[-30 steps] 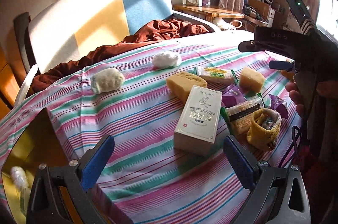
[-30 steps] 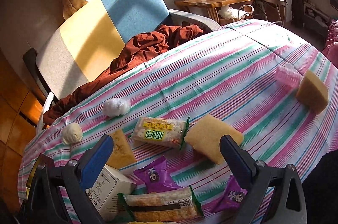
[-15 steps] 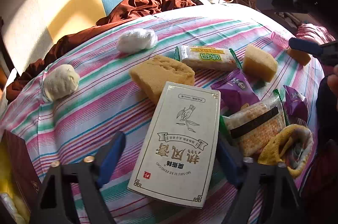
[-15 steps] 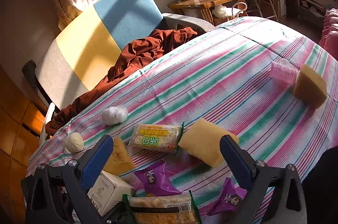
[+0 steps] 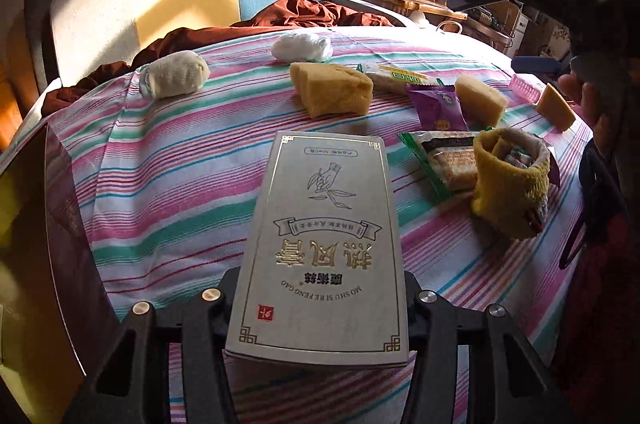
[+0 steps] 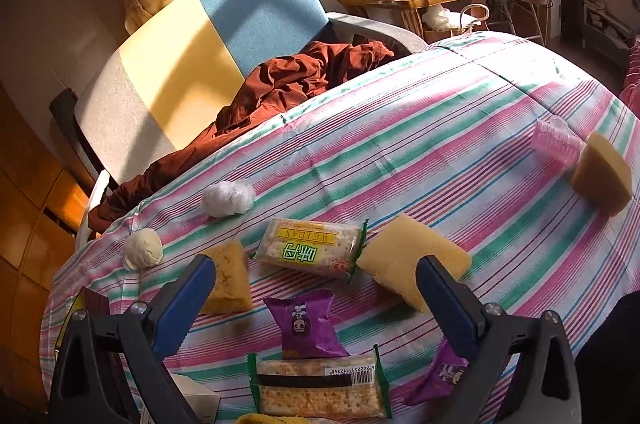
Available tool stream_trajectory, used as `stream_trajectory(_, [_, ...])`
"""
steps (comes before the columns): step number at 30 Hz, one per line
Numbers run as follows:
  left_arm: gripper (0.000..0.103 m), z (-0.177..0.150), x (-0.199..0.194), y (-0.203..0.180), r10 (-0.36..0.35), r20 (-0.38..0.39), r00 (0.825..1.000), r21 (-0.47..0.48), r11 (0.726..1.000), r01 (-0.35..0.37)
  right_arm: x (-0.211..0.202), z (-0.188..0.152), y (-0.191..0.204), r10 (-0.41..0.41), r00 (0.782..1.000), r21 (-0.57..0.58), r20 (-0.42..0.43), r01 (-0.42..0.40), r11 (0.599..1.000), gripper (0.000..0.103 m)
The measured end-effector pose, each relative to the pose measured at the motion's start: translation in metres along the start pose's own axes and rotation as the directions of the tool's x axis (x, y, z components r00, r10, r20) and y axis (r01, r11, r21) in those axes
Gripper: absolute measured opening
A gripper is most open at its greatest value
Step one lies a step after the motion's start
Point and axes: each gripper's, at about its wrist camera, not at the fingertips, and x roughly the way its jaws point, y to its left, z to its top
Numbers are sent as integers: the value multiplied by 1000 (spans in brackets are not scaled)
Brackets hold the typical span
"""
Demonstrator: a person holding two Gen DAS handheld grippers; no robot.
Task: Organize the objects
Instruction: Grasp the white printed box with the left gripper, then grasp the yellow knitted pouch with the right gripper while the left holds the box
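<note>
My left gripper (image 5: 320, 304) is shut on a white box with gold print (image 5: 322, 248), gripping its near end just above the striped tablecloth (image 5: 168, 180). My right gripper (image 6: 316, 288) is open and empty, hovering over a purple snack packet (image 6: 304, 324), a cracker pack (image 6: 318, 386) and a green-and-yellow biscuit pack (image 6: 310, 252). Yellow sponges (image 6: 412, 260) (image 6: 230, 282) lie on either side of the biscuit pack. In the left wrist view a yellow sponge (image 5: 332, 88) and a yellow sock roll (image 5: 508, 180) lie beyond the box.
Two white sock balls (image 5: 174, 74) (image 5: 302, 46) lie at the far edge. A dark open box (image 5: 60, 244) stands at the left. A pink ribbed cup (image 6: 556, 140) and a third sponge (image 6: 602, 172) sit far right. An armchair with brown cloth (image 6: 304, 76) stands behind.
My left gripper moved forward onto the white box and shut on its near end. My right gripper stayed open and shifted slightly back over the snack packs.
</note>
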Motion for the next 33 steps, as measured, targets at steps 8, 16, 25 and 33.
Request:
stream_trajectory(8, [52,-6,0,1,-6,59,998,15,1000,5,1,-12,19,67,993,-49,-95,-71,996,102])
stream_trajectory(16, [52,-10,-1,3,-24,92,995,19,1000,22,-16,-55,46,-31,955,-276,-295,-54,960,91])
stream_trajectory(25, [52,-12,-2,6,-35,104,994,5,999,35,1,-94,52,-190,900,-381,-392,29,924,51])
stream_trajectory(33, [52,-14,-3,7,-40,114,993,5,999,39,-7,-69,61,-43,958,-320,-284,-52,946,40])
